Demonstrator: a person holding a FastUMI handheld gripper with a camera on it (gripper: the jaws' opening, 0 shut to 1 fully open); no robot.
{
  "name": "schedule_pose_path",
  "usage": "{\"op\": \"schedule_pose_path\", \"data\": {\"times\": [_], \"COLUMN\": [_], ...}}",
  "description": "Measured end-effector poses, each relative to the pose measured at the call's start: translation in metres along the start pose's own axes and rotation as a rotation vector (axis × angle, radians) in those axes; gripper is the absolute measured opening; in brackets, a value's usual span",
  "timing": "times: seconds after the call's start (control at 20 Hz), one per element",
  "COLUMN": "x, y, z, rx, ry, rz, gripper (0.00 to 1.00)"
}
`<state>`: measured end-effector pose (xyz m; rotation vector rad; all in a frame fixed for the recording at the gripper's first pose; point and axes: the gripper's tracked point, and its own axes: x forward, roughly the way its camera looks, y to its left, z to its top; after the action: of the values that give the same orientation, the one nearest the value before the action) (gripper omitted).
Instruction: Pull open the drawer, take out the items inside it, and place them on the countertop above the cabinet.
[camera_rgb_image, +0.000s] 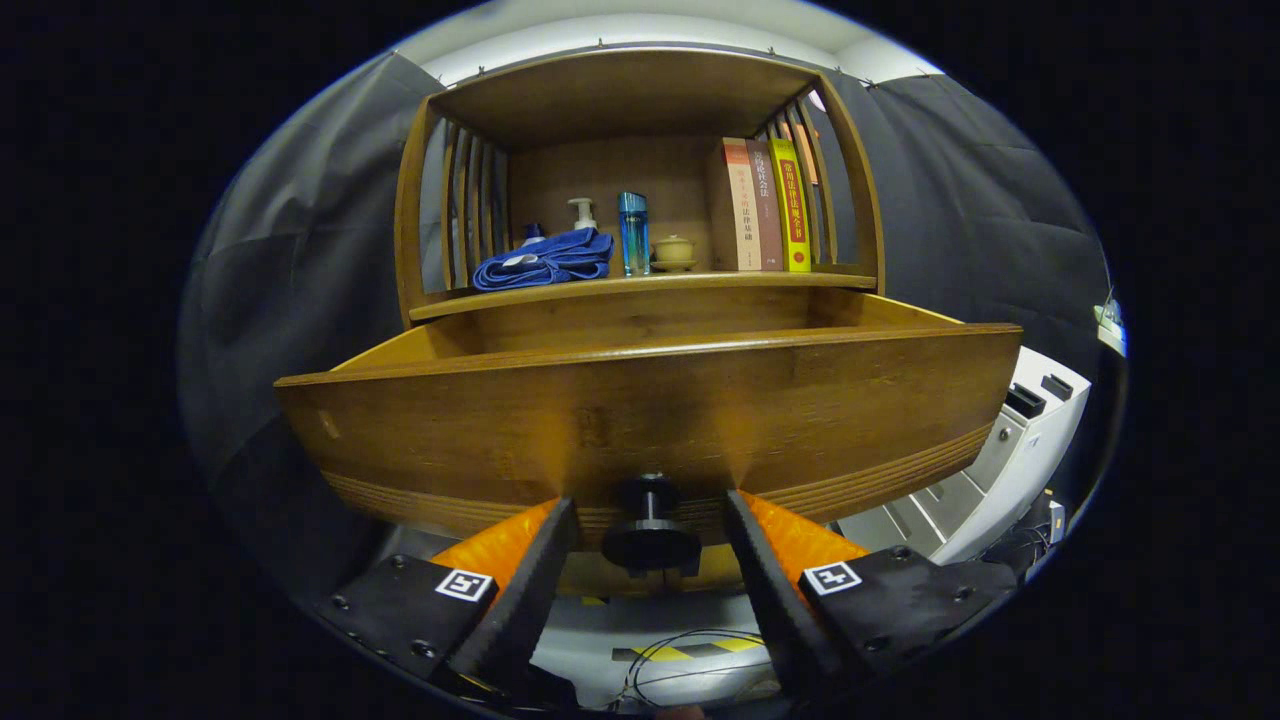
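Straddling the knob (650, 530) with jaws wide and not touching it, the gripper (650, 545) faces a drawer (640, 420) already pulled out. Contents hidden behind its front; unloading onto the counter (640, 284) appears undone.

Drawer (650, 410): interior and contents hidden behind its raised front panel. Knob (651, 530): sits between the spread tongs (650, 520), fingers (545, 560) not touching it. Pump bottle (582, 213), above the drawer: lower half hidden behind blue cloth (545, 258).
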<state>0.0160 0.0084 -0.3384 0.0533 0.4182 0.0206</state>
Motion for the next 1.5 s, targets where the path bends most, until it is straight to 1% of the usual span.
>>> {"op": "schedule_pose_path", "data": {"times": [0.1,0.25,0.45,0.6,0.75,0.85,1.0,1.1,1.2,1.35,1.5], "x": [-0.012,-0.033,-0.047,-0.040,-0.033,-0.014,0.034,0.070,0.105,0.143,0.159], "y": [0.005,0.010,-0.001,-0.010,-0.014,-0.007,0.004,0.004,0.005,0.013,0.007], "z": [0.014,0.053,0.154,0.229,0.288,0.304,0.302,0.281,0.243,0.164,0.111], "rx": [-0.029,-0.038,-0.003,0.017,-0.018,-0.046,-0.075,-0.111,-0.123,-0.073,-0.045], "ry": [-0.037,-0.113,-0.288,-0.378,-0.421,-0.396,-0.322,-0.230,-0.107,0.130,0.281], "rz": [0.018,0.041,0.029,0.021,0.010,0.013,0.030,0.018,0.017,0.035,0.021], "gripper": [0.98,0.98,0.97,0.97,0.97,0.97,0.97,0.97,0.97,0.97,0.97]}}
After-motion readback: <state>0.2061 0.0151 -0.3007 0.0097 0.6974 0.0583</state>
